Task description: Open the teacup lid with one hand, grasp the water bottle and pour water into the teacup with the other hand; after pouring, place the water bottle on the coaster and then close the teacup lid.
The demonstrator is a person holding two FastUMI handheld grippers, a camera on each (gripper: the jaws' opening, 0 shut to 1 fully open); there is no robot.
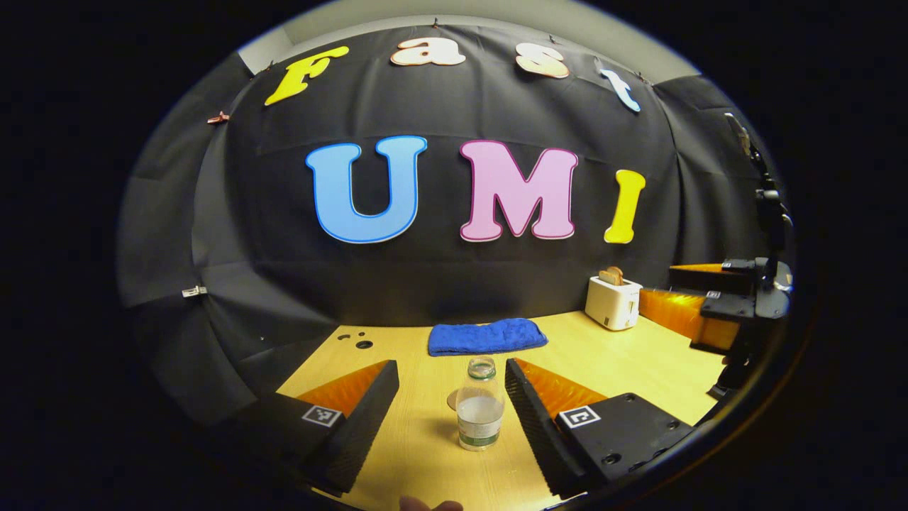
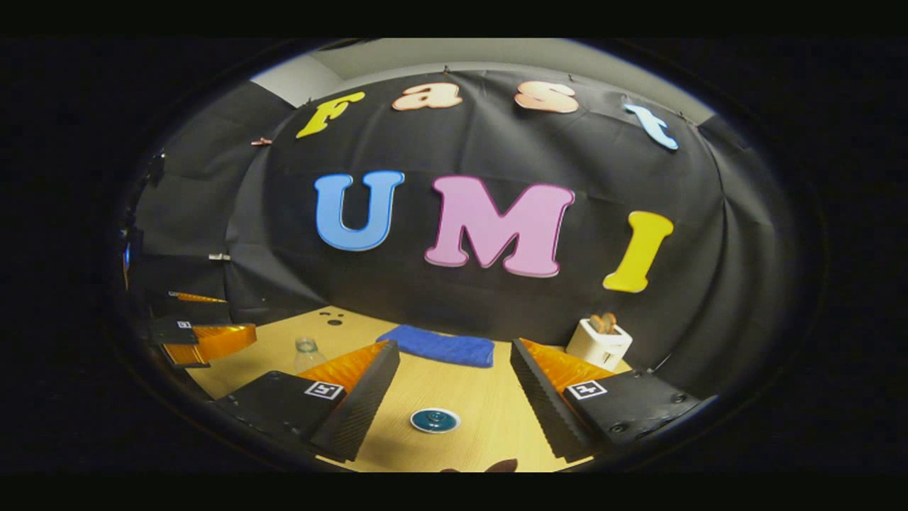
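Approach step: left gripper point(image 1: 452, 397) spread wide, empty, water bottle point(image 1: 480, 406) lower centre between its fingers. Right gripper point(image 2: 454, 394) wide, empty, above teacup lid point(image 2: 435, 420). Next, likely: descend, pinch lid.

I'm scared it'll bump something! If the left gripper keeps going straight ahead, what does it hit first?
Most likely the water bottle. It stands upright on the table, centred ahead of the open left gripper, between its fingers' lines. The blue towel lies farther back.

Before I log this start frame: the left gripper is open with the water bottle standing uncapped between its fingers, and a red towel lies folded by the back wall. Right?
One slip: the towel is blue, as the left gripper view shows. The rest holds: the left gripper is open, the water bottle upright and uncapped between its fingers.
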